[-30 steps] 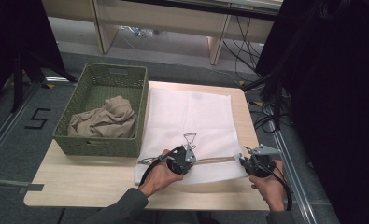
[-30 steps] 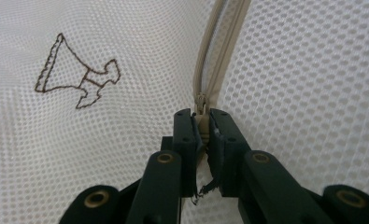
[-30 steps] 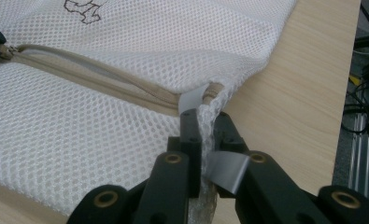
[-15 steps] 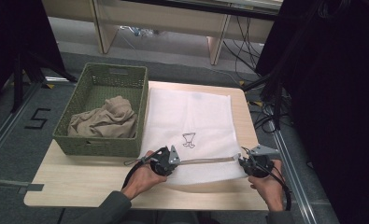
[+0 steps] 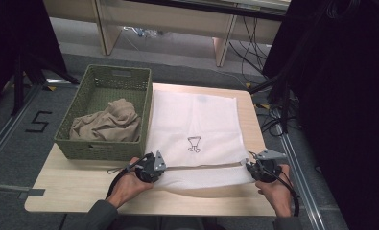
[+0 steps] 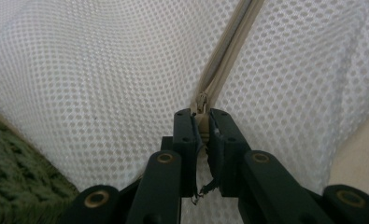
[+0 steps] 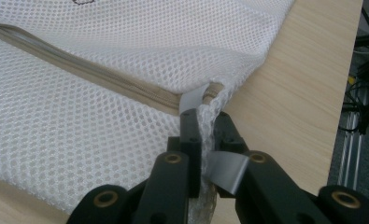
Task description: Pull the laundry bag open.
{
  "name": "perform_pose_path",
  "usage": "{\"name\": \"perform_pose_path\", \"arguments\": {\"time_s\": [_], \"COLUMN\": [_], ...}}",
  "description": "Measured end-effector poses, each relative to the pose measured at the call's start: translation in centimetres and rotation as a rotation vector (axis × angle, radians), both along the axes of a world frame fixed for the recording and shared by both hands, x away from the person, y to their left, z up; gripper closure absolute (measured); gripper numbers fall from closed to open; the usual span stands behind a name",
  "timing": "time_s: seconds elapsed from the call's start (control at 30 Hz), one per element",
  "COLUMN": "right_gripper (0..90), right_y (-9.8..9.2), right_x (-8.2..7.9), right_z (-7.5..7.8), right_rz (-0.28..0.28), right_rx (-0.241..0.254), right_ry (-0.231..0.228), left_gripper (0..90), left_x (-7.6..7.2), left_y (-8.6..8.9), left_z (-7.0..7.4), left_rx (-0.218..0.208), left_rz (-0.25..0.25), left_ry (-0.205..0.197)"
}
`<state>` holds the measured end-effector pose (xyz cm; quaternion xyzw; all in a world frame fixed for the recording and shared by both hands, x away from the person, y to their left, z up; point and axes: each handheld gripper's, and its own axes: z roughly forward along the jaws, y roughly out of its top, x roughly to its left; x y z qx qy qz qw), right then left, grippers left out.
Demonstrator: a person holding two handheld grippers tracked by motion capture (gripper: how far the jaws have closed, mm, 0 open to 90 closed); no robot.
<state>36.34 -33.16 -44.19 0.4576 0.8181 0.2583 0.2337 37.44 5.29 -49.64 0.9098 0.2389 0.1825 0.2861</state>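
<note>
A white mesh laundry bag lies flat on the wooden table, with a beige zipper running along its near edge. My left gripper sits at the zipper's left end, shut on the small metal zipper pull. Beyond the pull, the zipper looks closed. My right gripper is at the bag's near right corner. There its jaws are shut on the mesh beside a grey tag, where the zipper ends.
A green woven basket stands to the left of the bag and touches it, with a crumpled beige cloth inside. Cables hang past the table's right edge. Bare wood lies at the near left.
My left gripper has slid left along the bag's near edge, holding the zipper pull, from near the middle to the left end. The right gripper has stayed put.
</note>
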Motion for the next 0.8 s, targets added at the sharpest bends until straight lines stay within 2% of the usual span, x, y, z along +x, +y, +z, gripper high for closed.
{"name": "perform_pose_path", "arguments": {"time_s": [0.2,0.27,0.37,0.47,0.53,0.57,0.67,0.77,0.8], "right_gripper": [85.4,85.4,85.5,85.4,85.4,85.4,85.4,85.4,85.5], "right_y": [0.0,0.0,0.1,0.1,0.0,0.2,0.2,0.4,0.4], "right_x": [0.1,0.0,0.1,0.1,0.1,0.1,0.1,0.1,0.2], "right_z": [-0.1,-0.1,-0.2,-0.3,-0.4,-0.4,-0.4,-0.5,-0.6], "right_rz": [0.008,0.008,0.009,0.009,0.013,-0.001,0.012,-0.003,0.006], "right_rx": [-0.010,-0.011,-0.013,-0.015,-0.018,-0.002,-0.019,0.001,-0.007], "right_ry": [0.007,0.009,0.016,0.017,0.019,0.020,0.028,0.029,0.027], "left_gripper": [81.4,81.4,81.4,81.4,81.3,81.3,81.3,81.2,81.2], "left_x": [0.0,0.0,-0.1,-0.1,-0.1,-0.1,-0.1,-0.1,-0.1], "left_y": [1.6,2.0,2.3,2.8,3.1,3.2,3.5,3.8,4.0], "left_z": [0.0,0.1,0.4,0.5,0.4,0.4,0.6,0.7,0.7], "left_rx": [0.017,0.011,0.039,0.045,0.035,0.032,0.045,0.036,0.054], "left_rz": [0.021,0.022,0.014,0.019,0.025,0.029,0.026,0.035,0.031], "left_ry": [0.000,0.003,-0.006,-0.003,-0.004,-0.007,-0.002,-0.001,0.000]}}
